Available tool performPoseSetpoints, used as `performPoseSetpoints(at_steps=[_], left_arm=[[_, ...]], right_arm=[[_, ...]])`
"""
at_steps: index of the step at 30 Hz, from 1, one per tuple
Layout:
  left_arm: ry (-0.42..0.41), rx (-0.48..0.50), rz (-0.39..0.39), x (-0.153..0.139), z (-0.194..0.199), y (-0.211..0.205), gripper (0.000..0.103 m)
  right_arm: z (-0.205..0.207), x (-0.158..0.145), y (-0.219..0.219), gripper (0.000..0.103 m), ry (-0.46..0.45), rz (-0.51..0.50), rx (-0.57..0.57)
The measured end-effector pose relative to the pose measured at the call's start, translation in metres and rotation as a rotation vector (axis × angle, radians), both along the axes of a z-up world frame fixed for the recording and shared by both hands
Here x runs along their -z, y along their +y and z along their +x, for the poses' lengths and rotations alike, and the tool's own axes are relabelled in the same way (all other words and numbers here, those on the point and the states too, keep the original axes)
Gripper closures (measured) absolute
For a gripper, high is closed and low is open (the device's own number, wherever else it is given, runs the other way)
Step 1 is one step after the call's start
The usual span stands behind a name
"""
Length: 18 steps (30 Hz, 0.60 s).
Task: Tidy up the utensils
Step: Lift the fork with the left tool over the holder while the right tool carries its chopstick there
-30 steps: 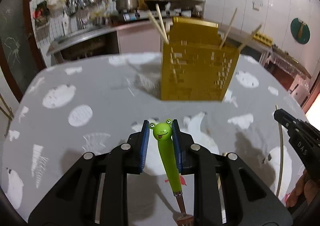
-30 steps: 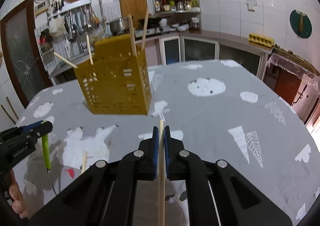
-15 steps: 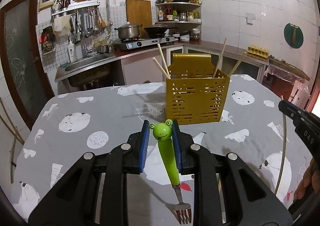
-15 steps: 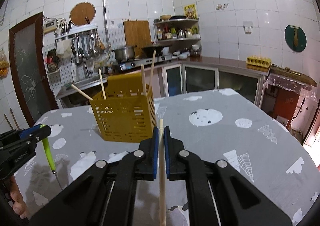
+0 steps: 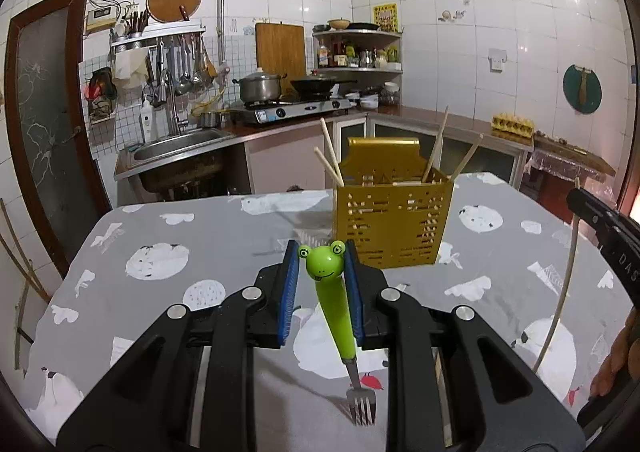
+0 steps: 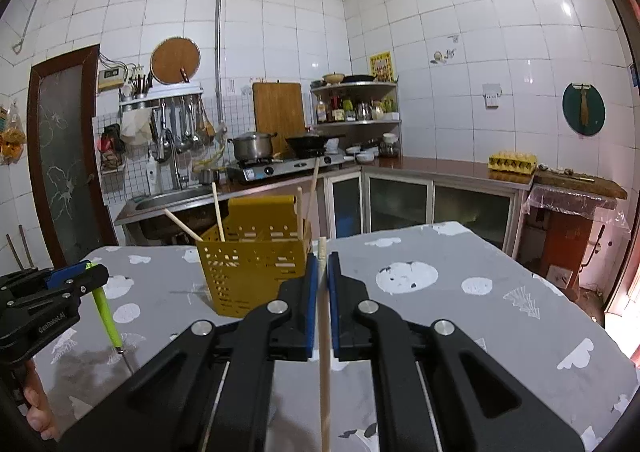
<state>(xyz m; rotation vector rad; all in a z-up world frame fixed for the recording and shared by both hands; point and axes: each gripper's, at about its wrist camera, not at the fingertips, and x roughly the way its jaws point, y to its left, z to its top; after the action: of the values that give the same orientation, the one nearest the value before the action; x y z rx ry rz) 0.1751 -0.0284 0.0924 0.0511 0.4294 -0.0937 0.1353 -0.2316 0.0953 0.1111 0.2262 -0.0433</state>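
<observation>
My left gripper [image 5: 322,252] is shut on a green frog-headed fork [image 5: 335,316], tines hanging down toward the table. The fork [image 6: 106,310] also shows in the right wrist view, under the left gripper [image 6: 86,276]. My right gripper [image 6: 323,260] is shut on a wooden chopstick [image 6: 324,364] that hangs straight down. That chopstick [image 5: 560,308] and the right gripper [image 5: 578,198] appear at the right edge of the left wrist view. A yellow perforated utensil holder [image 5: 394,222] with several chopsticks stands ahead on the table, and shows as the holder [image 6: 256,268] just left of the right gripper.
The table carries a grey cloth [image 5: 168,252] with white prints. Behind it run a sink [image 5: 180,144], a stove with a pot [image 5: 260,88] and a counter. A hand [image 5: 612,364] grips the right tool at the lower right.
Both grippers have risen and tilted up, so the holder now sits lower and farther in both views. Fork and chopstick stay gripped.
</observation>
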Motion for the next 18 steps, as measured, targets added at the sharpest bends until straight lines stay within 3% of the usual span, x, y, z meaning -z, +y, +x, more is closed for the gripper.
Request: performPoseSetpoints(at_steps=[18], left_arm=[[-0.067,0.003,-0.057,-0.046,0.027,0.005,0.082]], right_arm=[[0.025,-0.037,-0.002,0.097,-0.079,0.019,-0.021]])
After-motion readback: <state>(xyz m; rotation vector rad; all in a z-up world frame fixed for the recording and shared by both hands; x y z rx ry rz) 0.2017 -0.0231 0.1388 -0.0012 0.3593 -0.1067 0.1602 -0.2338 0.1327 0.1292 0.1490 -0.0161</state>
